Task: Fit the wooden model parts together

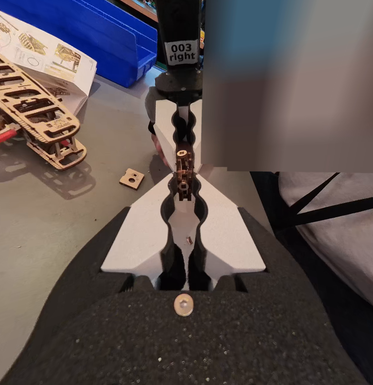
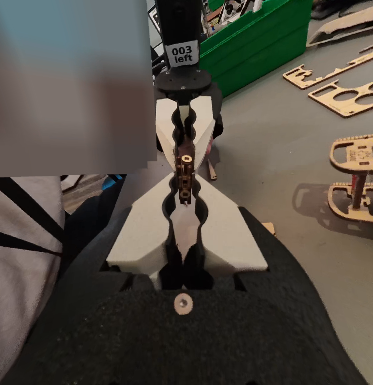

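Observation:
A small wooden assembly (image 1: 184, 173) of stacked laser-cut bits, with a square-holed washer at each end, hangs in the air between the two grippers, which meet tip to tip. My left gripper (image 1: 184, 183) is shut on its near end. My right gripper (image 1: 184, 160) faces it and is shut on the far end. In the right wrist view the same assembly (image 2: 184, 179) sits between my right gripper (image 2: 184, 187) and the left gripper (image 2: 184, 160). A tiny wooden bit (image 1: 189, 240) lies between the left gripper's fingers, near their base.
A large wooden model frame (image 1: 35, 108) lies on the grey table (image 1: 56, 208) to the left, on an instruction booklet (image 1: 56, 52), with a blue bin (image 1: 98, 37) behind. A small square wooden plate (image 1: 132, 176) lies nearby. A green bin (image 2: 254, 48), cut-out wooden sheets (image 2: 337, 95) and a wooden stick (image 2: 211, 170) show in the right wrist view. My left and right fingertips are right by each other. Both grippers' tips are roughly 10 cm from the wooden stick (image 2: 211, 170).

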Tool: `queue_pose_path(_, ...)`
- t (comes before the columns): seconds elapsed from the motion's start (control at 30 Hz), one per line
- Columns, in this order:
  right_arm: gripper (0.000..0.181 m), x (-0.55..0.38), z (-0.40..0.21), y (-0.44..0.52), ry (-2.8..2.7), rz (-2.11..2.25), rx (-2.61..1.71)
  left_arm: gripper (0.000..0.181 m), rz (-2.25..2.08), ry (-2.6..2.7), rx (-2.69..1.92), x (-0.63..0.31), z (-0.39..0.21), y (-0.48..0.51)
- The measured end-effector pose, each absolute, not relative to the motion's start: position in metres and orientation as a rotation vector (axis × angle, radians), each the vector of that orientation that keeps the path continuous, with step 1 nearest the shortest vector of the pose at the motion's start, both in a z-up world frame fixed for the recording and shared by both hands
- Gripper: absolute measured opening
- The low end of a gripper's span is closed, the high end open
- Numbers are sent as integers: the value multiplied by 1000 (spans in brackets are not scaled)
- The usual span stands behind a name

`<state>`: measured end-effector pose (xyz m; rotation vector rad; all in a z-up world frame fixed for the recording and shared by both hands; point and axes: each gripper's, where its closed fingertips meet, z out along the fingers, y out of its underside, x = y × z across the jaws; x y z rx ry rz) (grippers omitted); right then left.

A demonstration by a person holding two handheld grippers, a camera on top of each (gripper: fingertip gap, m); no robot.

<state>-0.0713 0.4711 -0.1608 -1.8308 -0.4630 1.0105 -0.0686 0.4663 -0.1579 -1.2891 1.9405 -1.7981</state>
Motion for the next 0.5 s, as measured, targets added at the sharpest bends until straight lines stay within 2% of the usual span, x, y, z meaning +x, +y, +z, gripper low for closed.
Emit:
queue_pose_path(0.4,11,-72,-162,467,-489,990,-1831,10,-1688,1993,-1253,-70,-160,462)
queue_pose_path(0.5,18,-71,-161,470,-477,968,-1822,10,-1671,2019,-1273,-71,-167,463)
